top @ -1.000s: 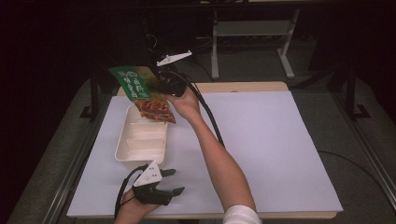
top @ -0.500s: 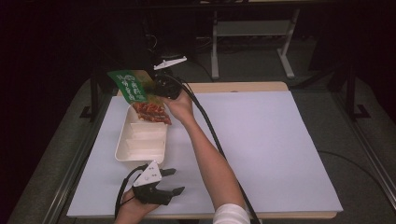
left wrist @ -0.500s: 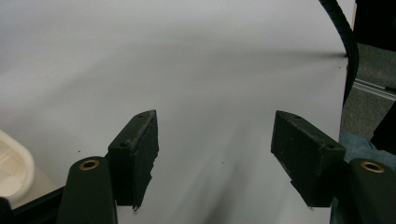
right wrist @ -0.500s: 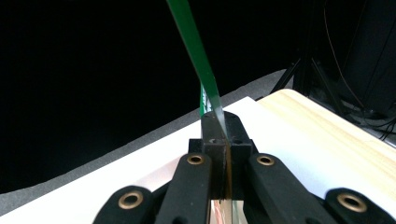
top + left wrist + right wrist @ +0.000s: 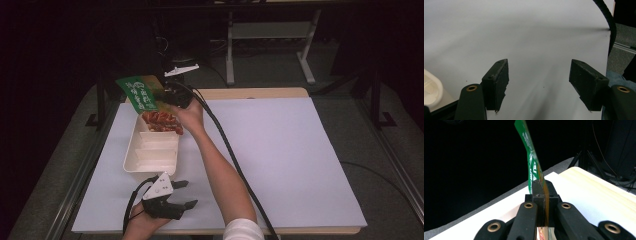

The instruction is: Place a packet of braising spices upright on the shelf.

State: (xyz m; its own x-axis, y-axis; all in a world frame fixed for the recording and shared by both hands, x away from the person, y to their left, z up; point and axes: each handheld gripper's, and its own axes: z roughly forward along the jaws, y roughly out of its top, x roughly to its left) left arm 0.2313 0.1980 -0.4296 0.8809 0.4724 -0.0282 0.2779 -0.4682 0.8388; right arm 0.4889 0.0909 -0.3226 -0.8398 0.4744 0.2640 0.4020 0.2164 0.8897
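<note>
A green printed packet point(image 5: 141, 94) is held tilted above the far end of a white compartment tray point(image 5: 131, 161). My right gripper point(image 5: 169, 95) is shut on the packet's edge. Red-brown food pieces point(image 5: 161, 121) lie in the tray's far compartment, just under the packet; the nearer compartments look bare. In the right gripper view the packet point(image 5: 531, 157) rises edge-on from my shut right gripper point(image 5: 541, 185). My left gripper point(image 5: 181, 194) rests near the table's front edge, just in front of the tray, open with nothing between its fingers point(image 5: 498, 82).
A white sheet point(image 5: 300, 150) covers the wooden table, with wide bare room right of the tray. The right gripper's black cable point(image 5: 235, 165) runs along the forearm to the front edge. The tray's corner point(image 5: 431, 90) shows beside the left jaw. A metal frame point(image 5: 270, 30) stands beyond the table.
The right hand has shifted slightly to the left with the packet, and the red-brown pieces now sit lower in the far compartment. The left gripper has stayed put.
</note>
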